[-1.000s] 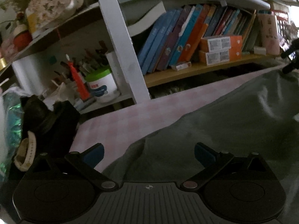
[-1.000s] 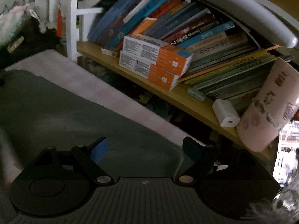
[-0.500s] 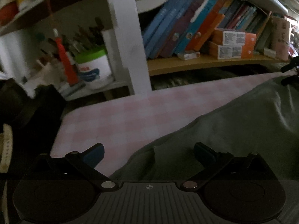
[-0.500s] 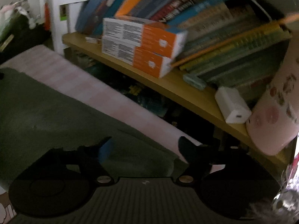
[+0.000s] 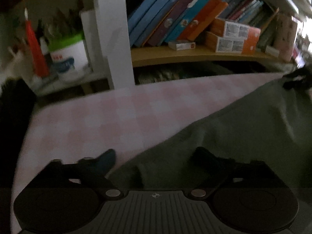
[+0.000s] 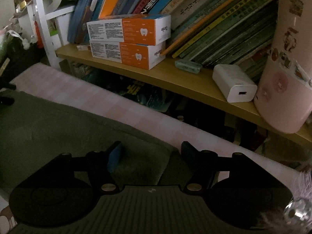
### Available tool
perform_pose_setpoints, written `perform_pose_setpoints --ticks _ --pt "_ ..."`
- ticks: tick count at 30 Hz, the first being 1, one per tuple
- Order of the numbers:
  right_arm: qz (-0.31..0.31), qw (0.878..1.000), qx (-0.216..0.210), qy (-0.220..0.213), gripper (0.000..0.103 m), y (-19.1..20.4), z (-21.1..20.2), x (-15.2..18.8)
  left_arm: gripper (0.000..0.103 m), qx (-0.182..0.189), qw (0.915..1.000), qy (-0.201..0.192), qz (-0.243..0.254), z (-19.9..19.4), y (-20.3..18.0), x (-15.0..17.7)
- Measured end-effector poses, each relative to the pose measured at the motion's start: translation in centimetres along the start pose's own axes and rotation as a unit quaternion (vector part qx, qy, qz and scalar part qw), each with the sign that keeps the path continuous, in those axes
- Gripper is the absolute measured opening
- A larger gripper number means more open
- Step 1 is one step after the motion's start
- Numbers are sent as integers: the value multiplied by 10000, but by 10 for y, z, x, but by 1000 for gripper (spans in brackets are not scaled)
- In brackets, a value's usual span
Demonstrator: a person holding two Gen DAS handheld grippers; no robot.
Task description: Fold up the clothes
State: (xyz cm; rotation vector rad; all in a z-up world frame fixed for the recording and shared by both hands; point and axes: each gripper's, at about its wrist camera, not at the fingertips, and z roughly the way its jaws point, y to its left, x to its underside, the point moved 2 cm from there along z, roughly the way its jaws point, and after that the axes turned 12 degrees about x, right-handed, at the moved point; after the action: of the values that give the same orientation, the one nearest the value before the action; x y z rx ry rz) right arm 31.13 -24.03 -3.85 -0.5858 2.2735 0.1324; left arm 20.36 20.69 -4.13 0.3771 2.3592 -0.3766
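A dark grey-green garment [image 5: 243, 128] lies spread on a pink checked cloth [image 5: 117, 117]. My left gripper [image 5: 154, 154] hovers low over the garment's far left corner. Its jaws are closing, a small fold of the hem lies between them, and the pads stand clear of it. In the right wrist view the same garment [image 6: 48, 128] ends in a corner under my right gripper [image 6: 151, 146]. Those jaws are closing too, with the corner between them and a gap still showing at each pad. The right gripper shows as a dark shape [image 5: 298, 78] at the left view's edge.
A wooden shelf [image 6: 175, 80] with leaning books, two orange boxes [image 6: 128, 42] and a white charger [image 6: 234, 82] runs just behind the cloth. A white post [image 5: 113, 35], a green-lidded tub [image 5: 66, 56] and a pink cup [image 6: 286, 68] stand nearby.
Both grippers have sunk toward the garment's far edge and tipped further down. The jaws of both have narrowed around the cloth's corners.
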Motion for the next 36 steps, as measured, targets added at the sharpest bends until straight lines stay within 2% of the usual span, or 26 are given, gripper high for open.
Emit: perform_pose_setpoints --ticks 1,3,5,6,8,10,15,20,27,31,36 --pt "9 10000 1 21 54 1 -1 0 77 30 10000 16 -32 -1 -1 1" --pt "44 9999 -42 92 34 2 -5 0 64 18 10000 59 -53 -1 -9 1" --pt "82 9998 -108 138 20 5 -10 2 50 -10 10000 95 11 -3 -16 2" --pt "51 9998 -121 128 15 7 -13 4 46 -36 9999 106 31 -4 -18 3" --pt "-66 10000 3 40 14 13 -20 8 29 -170 9998 54 33 -11 -21 4" --pt "-148 9996 189 -155 13 19 -32 11 23 -302 9995 -43 32 -19 -24 5" --pt "-118 9958 463 -781 13 24 -81 14 20 -426 9975 -512 219 -56 -49 6" --pt "-313 9887 649 -1318 13 35 -143 32 20 -506 9937 -862 516 -98 -81 16" --pt "-668 9689 1036 -2144 13 63 -231 86 20 -750 9853 -1315 787 -156 -130 51" --pt "-876 9651 989 -2263 13 80 -271 128 21 -748 9834 -1445 800 -185 -151 83" --pt "-846 9721 694 -2073 14 97 -311 180 25 -840 9841 -1296 882 -201 -168 129"
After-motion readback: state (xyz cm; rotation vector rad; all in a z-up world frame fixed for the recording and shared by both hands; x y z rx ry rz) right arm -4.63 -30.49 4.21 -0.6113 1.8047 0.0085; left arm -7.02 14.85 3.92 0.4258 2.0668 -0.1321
